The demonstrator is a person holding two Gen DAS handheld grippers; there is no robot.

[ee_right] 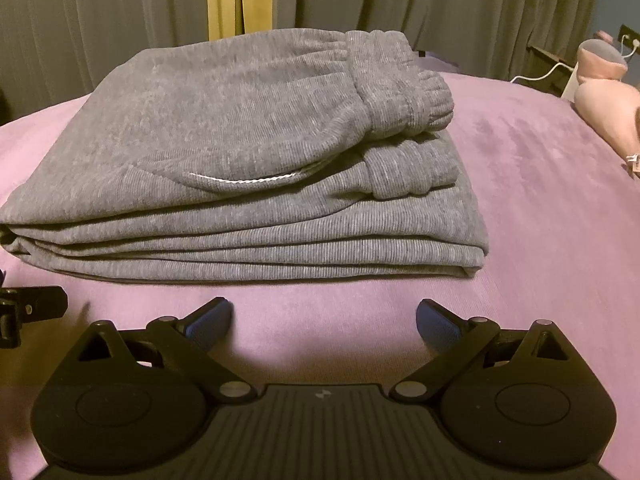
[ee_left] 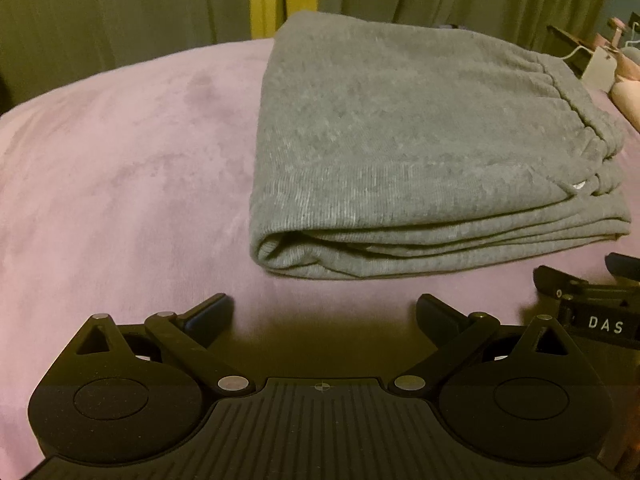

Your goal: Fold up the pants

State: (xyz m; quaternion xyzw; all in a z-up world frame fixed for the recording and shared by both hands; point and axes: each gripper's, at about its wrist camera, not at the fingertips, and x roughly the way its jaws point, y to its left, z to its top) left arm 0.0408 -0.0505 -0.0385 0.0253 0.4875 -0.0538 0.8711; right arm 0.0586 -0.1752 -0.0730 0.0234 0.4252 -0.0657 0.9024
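Grey sweatpants (ee_left: 420, 152) lie folded in a thick stack on the pink bed cover (ee_left: 120, 184). In the right wrist view the grey sweatpants (ee_right: 248, 168) show stacked layers, cuffs on top at the right and a white drawstring. My left gripper (ee_left: 324, 312) is open, just short of the stack's near left corner, holding nothing. My right gripper (ee_right: 324, 316) is open too, in front of the stack's near edge, apart from the cloth. The right gripper's side (ee_left: 588, 304) shows at the left view's right edge.
Grey-green curtains (ee_right: 400, 0) with a yellow strip hang behind the bed. A pink plush toy (ee_right: 608, 108) and a white cable (ee_right: 544, 72) lie at the far right. Bare pink cover (ee_right: 540, 200) spreads to the left and right of the stack.
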